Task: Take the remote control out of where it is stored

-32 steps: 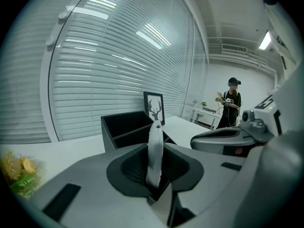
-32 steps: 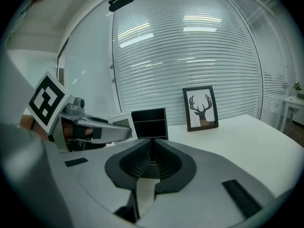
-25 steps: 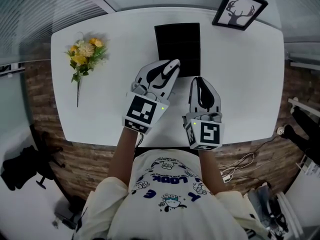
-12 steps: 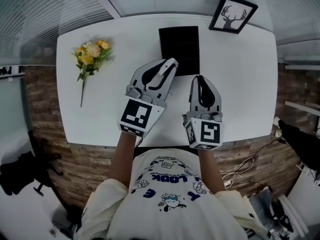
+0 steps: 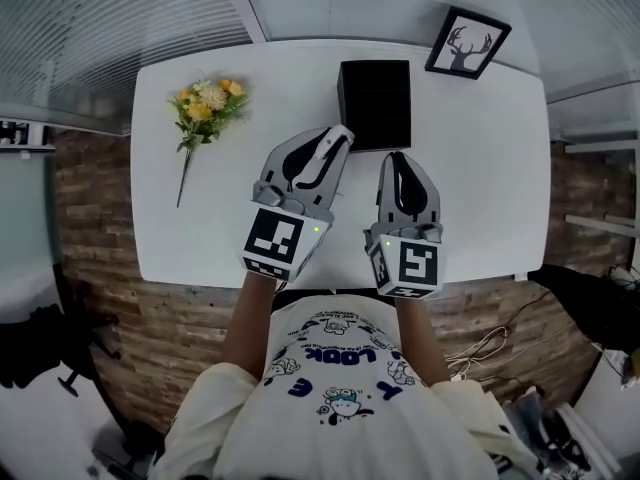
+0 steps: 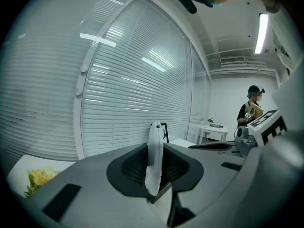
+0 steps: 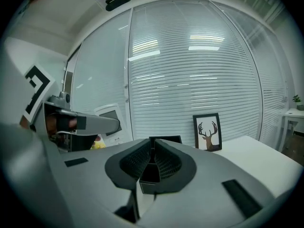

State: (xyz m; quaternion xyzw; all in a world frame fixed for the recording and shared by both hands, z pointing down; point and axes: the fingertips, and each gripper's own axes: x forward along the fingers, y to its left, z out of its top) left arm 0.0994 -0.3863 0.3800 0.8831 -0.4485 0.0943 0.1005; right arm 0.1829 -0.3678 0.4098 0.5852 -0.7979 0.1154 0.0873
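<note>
**Remote control out of the box, pinched in the left gripper**

Slim white remote control (image 6: 155,146) clamped between the pads of the left gripper (image 5: 325,153), jaws drawn in only to the thickness of the casing and pressing on its two flat sides. Seen edge-on in the left gripper view: a narrow, smooth, glossy white blade, standing upright, rounded at the top end with a small dark mark just below the tip. Upper part poking well above the jaws, lower part sunk between the ribbed black pads. No buttons visible from this angle.

From the head view, only a thin white sliver at the left gripper's tip, at the near left corner of the black box (image 5: 375,103). Cannot tell whether over that corner or just beside it. Clear of the box's opening in any case.

Right gripper (image 7: 153,152) just beside the left one, pads pressed together with nothing between them, pointed at the box's near edge.

Box upright near the far middle of the white table (image 5: 480,168). Framed deer picture (image 5: 468,43) to its right at the far edge, yellow flowers (image 5: 205,103) lying well apart to its left. Window blinds (image 6: 133,89) behind the table.
</note>
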